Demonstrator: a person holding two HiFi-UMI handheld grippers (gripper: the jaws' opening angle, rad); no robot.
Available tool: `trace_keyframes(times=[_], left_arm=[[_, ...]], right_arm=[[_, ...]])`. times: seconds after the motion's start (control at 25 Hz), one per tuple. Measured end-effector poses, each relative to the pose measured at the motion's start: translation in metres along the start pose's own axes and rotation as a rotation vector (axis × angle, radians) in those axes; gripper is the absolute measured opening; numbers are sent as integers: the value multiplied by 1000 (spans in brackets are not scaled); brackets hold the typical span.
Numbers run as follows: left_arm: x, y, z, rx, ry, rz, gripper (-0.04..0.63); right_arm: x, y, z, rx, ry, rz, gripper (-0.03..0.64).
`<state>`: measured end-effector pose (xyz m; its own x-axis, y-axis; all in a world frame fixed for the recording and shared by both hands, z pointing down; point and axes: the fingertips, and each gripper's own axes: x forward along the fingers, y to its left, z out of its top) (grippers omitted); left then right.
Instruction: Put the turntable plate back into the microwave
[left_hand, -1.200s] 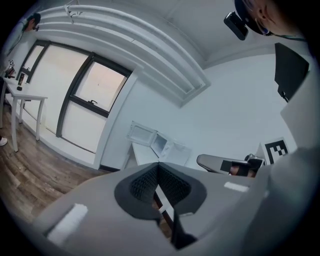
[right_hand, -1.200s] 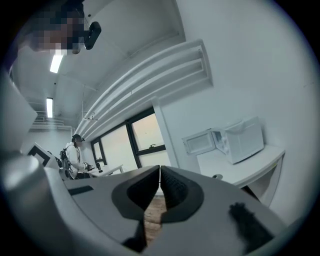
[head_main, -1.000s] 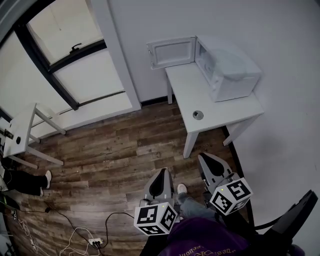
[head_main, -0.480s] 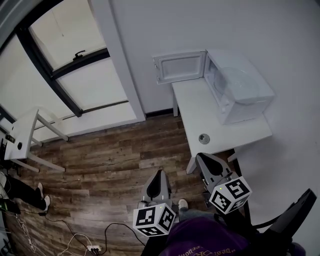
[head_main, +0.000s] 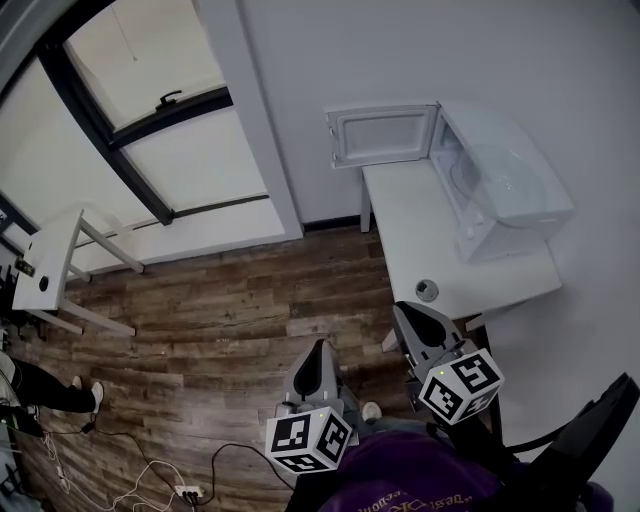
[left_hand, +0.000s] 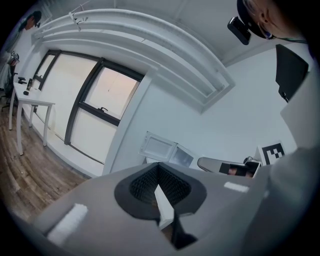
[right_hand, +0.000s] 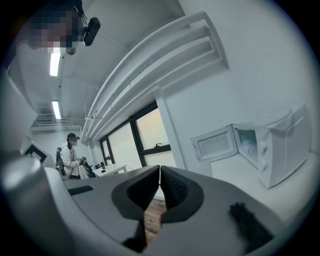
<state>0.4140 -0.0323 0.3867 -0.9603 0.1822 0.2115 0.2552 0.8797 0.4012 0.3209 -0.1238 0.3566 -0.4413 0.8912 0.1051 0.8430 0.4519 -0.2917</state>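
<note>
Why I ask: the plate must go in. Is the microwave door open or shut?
Open. The microwave door stands swung out along the wall, clear of the microwave, whose cavity shows.

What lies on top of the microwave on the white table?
A clear round turntable plate lies flat on the roof of the microwave. Nothing else shows there. The glass is faint in the head view, so its underside cannot be made out.
</note>
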Motion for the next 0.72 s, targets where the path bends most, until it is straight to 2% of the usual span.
trace_keyframes(times=[0.16, 0.44, 0.72], left_arm=[[28, 17, 16, 13, -9, -16, 8], [84, 67, 70, 27, -39, -21, 8], [132, 114, 106, 22, -20, -35, 8]], right_arm=[[36, -2, 7, 4, -17, -4, 11], [122, -3, 32, -15, -39, -4, 11], [194, -5, 48, -21, -38, -27, 11]])
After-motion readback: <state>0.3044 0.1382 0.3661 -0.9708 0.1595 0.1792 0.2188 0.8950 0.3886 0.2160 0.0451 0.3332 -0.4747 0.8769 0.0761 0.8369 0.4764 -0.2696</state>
